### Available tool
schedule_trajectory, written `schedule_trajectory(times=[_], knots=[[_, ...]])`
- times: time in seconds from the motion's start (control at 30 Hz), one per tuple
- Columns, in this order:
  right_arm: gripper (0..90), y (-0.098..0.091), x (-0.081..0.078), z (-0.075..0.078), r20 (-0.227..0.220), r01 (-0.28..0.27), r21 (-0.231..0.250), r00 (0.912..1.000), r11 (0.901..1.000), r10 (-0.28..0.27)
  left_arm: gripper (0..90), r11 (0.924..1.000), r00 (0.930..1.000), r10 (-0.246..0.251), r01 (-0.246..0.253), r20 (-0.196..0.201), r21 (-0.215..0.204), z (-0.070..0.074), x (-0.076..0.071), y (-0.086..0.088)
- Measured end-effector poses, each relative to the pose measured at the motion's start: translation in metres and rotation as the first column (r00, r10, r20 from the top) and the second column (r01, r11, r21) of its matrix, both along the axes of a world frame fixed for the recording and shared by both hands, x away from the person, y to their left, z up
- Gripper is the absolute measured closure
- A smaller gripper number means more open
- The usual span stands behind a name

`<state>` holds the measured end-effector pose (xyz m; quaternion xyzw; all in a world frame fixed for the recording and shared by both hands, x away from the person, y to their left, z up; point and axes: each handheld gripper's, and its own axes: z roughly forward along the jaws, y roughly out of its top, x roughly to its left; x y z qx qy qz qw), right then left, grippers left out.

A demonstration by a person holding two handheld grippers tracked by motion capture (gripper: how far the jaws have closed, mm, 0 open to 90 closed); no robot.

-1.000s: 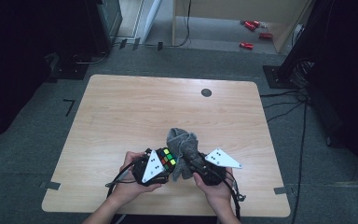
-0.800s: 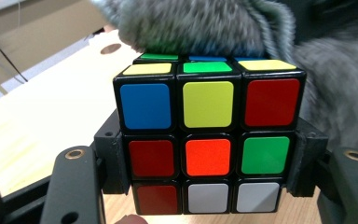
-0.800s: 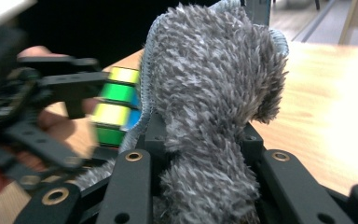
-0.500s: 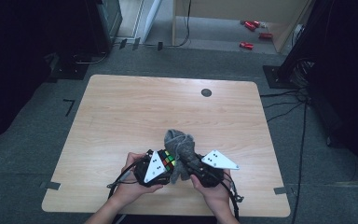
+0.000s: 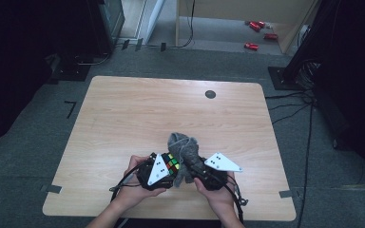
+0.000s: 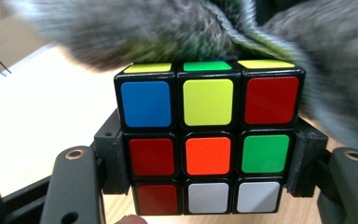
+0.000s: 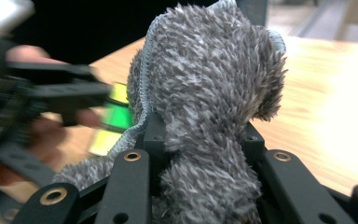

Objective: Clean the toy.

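A scrambled puzzle cube (image 6: 208, 140) with coloured stickers sits between the jaws of my left gripper (image 5: 164, 170), which is shut on its two sides. The cube (image 5: 172, 165) shows near the table's front edge in the high view. A fluffy grey cloth (image 7: 209, 107) is bunched between the jaws of my right gripper (image 5: 200, 172), which is shut on it. The cloth (image 5: 184, 151) lies against the top and far side of the cube, and its grey pile (image 6: 177, 28) hangs just above the cube in the left gripper view. The two grippers face each other, close together.
The wooden table (image 5: 138, 114) has a small dark round hole (image 5: 210, 94) near its far edge. Cables trail from both grippers over the front edge. Beyond the table lie grey floor, dark equipment stands and some red objects (image 5: 255, 35).
The right gripper and its cloth have shifted slightly against the cube. The left gripper has stayed in place with the cube.
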<state>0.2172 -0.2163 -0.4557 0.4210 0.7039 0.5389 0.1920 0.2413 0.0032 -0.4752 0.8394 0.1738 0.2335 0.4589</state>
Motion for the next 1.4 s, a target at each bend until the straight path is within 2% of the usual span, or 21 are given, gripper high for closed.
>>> schedule_trajectory(times=[0.03,0.13,0.2,0.23,0.33,0.37,0.43,0.5,0.6,0.67,0.73,0.8,0.83,0.9,1.0,1.07,1.13,1.23,1.3,1.4], knots=[[66.7,-0.005,0.002,-0.001,-0.02,0.019,0.015,0.9996,0.9997,-0.019,34.3,0.9999,1.0,0.005,-0.005,-0.001,-0.01,0.001,0.001,0.002],[66.9,-0.005,0.0,0.0,-0.017,0.019,0.026,0.9997,0.9995,-0.019,34.3,0.9994,0.9997,0.013,-0.013,-0.019,-0.033,0.003,0.005,0.006],[67.0,-0.003,-0.002,0.0,-0.013,0.014,0.023,0.9998,0.9996,-0.014,34.3,0.9996,0.9996,0.009,-0.009,-0.026,-0.028,0.002,0.005,0.005],[66.9,0.008,-0.008,0.004,0.013,-0.031,0.013,0.9994,0.9994,0.031,34.3,1.0,0.9996,-0.003,0.003,-0.027,-0.004,-0.003,0.002,0.0],[66.9,0.015,-0.01,0.007,0.026,-0.04,-0.016,0.9988,0.9991,0.041,34.3,0.9996,0.9996,-0.019,0.02,-0.018,0.021,-0.005,-0.003,-0.006],[66.8,0.014,-0.01,0.007,0.018,-0.039,-0.011,0.9991,0.9992,0.039,34.3,0.9996,0.9997,-0.019,0.019,-0.015,0.02,-0.004,-0.003,-0.007],[66.8,0.007,-0.005,0.006,-0.013,-0.028,0.036,0.9995,0.9989,0.029,34.3,0.9997,0.9998,-0.019,0.019,-0.007,0.018,-0.002,-0.002,-0.005],[67.0,-0.001,0.0,0.002,-0.034,0.014,0.035,0.9993,0.9993,-0.013,34.3,1.0,1.0,-0.005,0.005,-0.008,0.004,0.001,0.0,0.0],[67.1,-0.006,0.003,-0.002,-0.06,0.036,0.059,0.9977,0.9976,-0.033,34.3,0.9999,0.9998,0.006,-0.007,-0.02,-0.016,0.003,0.004,0.006],[67.3,0.0,-0.003,0.0,-0.026,0.035,0.032,0.9991,0.9989,-0.034,34.3,0.9999,0.9996,-0.008,0.008,-0.029,-0.007,0.001,0.003,0.003],[67.3,0.009,-0.009,0.004,0.023,0.004,0.0,0.9997,1.0,-0.004,34.3,0.9997,0.9994,-0.021,0.022,-0.028,0.006,-0.002,-0.001,-0.003],[67.3,0.016,-0.014,0.007,0.049,-0.002,-0.037,0.9988,0.9993,0.004,34.3,0.9992,0.9992,-0.034,0.034,-0.022,0.02,-0.004,-0.004,-0.008],[67.3,0.016,-0.013,0.008,0.048,-0.005,-0.041,0.9988,0.9991,0.007,34.3,0.9992,0.9992,-0.034,0.035,-0.02,0.02,-0.004,-0.005,-0.009],[67.2,0.01,-0.009,0.006,0.031,0.001,-0.016,0.9995,0.9999,-0.001,34.3,0.9993,0.9994,-0.032,0.032,-0.014,0.018,-0.002,-0.004,-0.007],[67.4,-0.001,-0.001,-0.001,-0.006,0.057,-0.007,0.9983,0.9983,-0.057,34.3,0.9999,0.9998,-0.011,0.011,-0.018,0.0,0.001,0.001,0.001],[67.4,-0.004,0.0,-0.003,-0.023,0.062,0.009,0.9978,0.998,-0.062,34.3,0.9998,0.9996,-0.003,0.002,-0.029,-0.018,0.002,0.004,0.004],[67.5,0.001,-0.004,0.0,-0.004,0.045,0.003,0.999,0.999,-0.045,34.3,0.9999,0.9991,-0.007,0.006,-0.043,-0.014,0.0,0.005,0.004],[67.4,0.015,-0.011,0.005,0.035,-0.02,-0.008,0.9992,0.9998,0.02,34.3,0.9997,0.9987,-0.024,0.025,-0.045,0.008,-0.005,0.0,-0.004],[67.4,0.019,-0.013,0.008,0.036,-0.021,-0.028,0.9991,0.9994,0.022,34.3,0.9992,0.999,-0.034,0.035,-0.031,0.022,-0.005,-0.003,-0.007],[67.3,0.009,-0.007,0.005,0.014,0.002,0.002,0.9999,1.0,-0.002,34.3,0.9994,0.9993,-0.031,0.031,-0.02,0.013,-0.002,-0.003,-0.005]])
